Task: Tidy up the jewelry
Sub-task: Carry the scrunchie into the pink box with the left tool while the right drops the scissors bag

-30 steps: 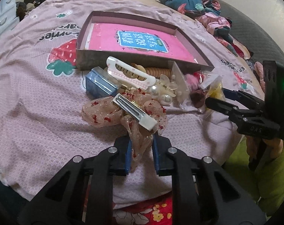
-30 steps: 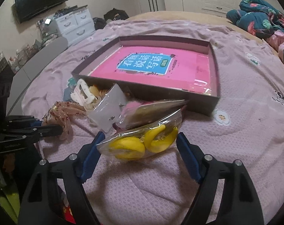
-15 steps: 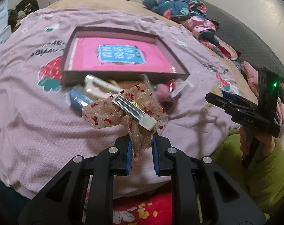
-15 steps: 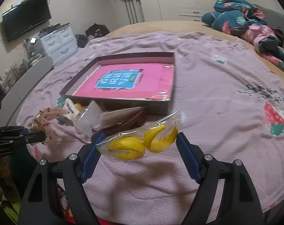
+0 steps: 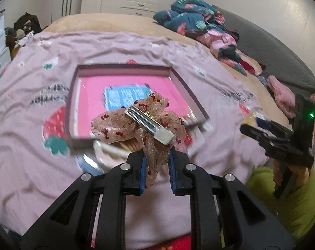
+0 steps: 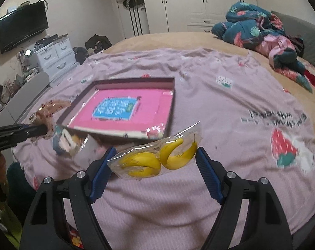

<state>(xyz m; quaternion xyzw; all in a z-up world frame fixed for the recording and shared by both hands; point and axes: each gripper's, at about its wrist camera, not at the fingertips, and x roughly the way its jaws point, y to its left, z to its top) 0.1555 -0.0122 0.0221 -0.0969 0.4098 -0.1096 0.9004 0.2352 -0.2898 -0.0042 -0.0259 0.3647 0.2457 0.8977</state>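
A sheer beige bow hair clip (image 5: 113,125) with red specks and a silver clasp hangs in the air. My left gripper (image 5: 157,166) is shut on its trailing ribbon. Behind it on the bed lies a shallow box (image 5: 71,104) with a pink lining. In the right wrist view, my right gripper (image 6: 155,168) holds a clear bag of yellow banana-shaped pieces (image 6: 155,158) across its wide jaws, above the bedspread. The box (image 6: 172,108) lies beyond it. My left gripper (image 6: 43,128) and the bow (image 6: 51,106) show at the left. More jewelry (image 6: 68,141) lies in front of the box.
A pink strawberry-print bedspread (image 6: 230,104) covers the bed. Bundled clothes (image 6: 251,25) lie at the far right, with a grey headboard (image 5: 272,48) behind them. A white dresser (image 6: 53,54) and a TV (image 6: 22,27) stand at the left. A green sleeve (image 5: 292,198) holds my right gripper (image 5: 253,129).
Both grippers have risen off the bed, with the bow and the bag still in them. The jewelry pile and the box now sit lower and farther off in both views.
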